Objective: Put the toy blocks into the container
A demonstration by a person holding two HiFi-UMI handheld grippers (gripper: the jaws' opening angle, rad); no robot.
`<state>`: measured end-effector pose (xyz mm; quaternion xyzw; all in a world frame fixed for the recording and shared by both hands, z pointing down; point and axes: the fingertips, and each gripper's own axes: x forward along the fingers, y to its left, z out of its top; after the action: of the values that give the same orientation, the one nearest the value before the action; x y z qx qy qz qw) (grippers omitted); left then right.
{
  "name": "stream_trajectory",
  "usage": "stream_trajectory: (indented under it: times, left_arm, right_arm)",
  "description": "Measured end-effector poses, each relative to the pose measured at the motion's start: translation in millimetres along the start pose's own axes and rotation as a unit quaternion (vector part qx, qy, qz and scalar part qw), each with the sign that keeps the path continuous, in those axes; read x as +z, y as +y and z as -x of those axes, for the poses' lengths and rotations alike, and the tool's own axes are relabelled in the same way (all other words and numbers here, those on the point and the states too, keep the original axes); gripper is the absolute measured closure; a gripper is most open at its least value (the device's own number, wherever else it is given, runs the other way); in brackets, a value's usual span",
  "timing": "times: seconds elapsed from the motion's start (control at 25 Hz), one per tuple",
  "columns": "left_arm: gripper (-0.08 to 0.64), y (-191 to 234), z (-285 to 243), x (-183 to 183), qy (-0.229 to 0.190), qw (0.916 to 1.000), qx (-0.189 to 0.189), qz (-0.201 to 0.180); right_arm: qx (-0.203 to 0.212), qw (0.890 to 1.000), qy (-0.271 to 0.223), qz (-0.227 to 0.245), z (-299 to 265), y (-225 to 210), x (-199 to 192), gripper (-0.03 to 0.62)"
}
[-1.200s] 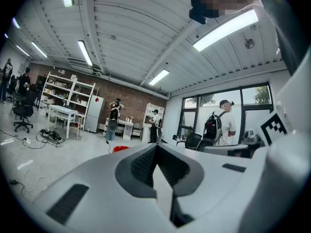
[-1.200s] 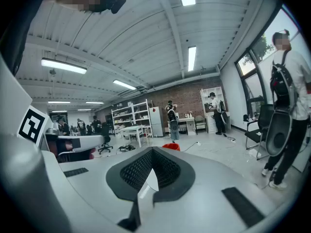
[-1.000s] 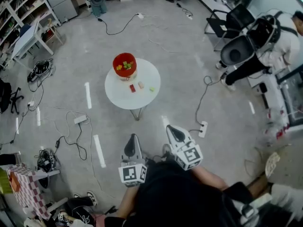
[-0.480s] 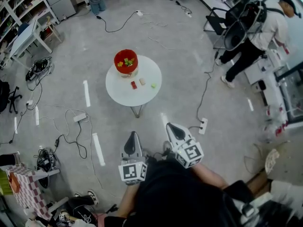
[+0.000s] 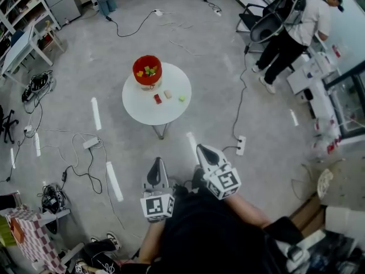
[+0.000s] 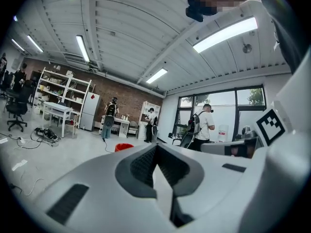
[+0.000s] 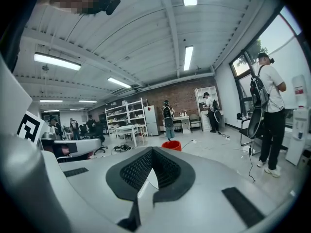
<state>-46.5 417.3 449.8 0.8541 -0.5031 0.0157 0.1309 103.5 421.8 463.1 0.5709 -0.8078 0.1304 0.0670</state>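
Observation:
A round white table stands well ahead of me on the grey floor. A red container with several coloured blocks in it sits at the table's far edge. Three loose blocks lie on the tabletop: a red block, a tan block and a green block. My left gripper and right gripper are held close to my body, far from the table. Both are shut with nothing between the jaws. The red container shows small over the left gripper, and the container shows past the right gripper.
A person with a backpack stands at the back right by an office chair. Cables and a power strip trail over the floor right of the table, more cables to its left. Shelving and a desk line the left wall.
The table and container have shifted slightly left and up in the head view. The person at the back right has straightened up and moved. Both grippers stay shut near my body.

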Motion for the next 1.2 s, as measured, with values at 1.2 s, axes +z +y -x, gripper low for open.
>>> stream_trajectory:
  times: [1.2]
  left_arm:
    - [0.561,19.3,-214.5,35.0,0.017,0.9983,0.054,0.014]
  right_arm:
    - [0.083,0.99,0.105,0.047,-196.8,-133.2,-8.3,0.595]
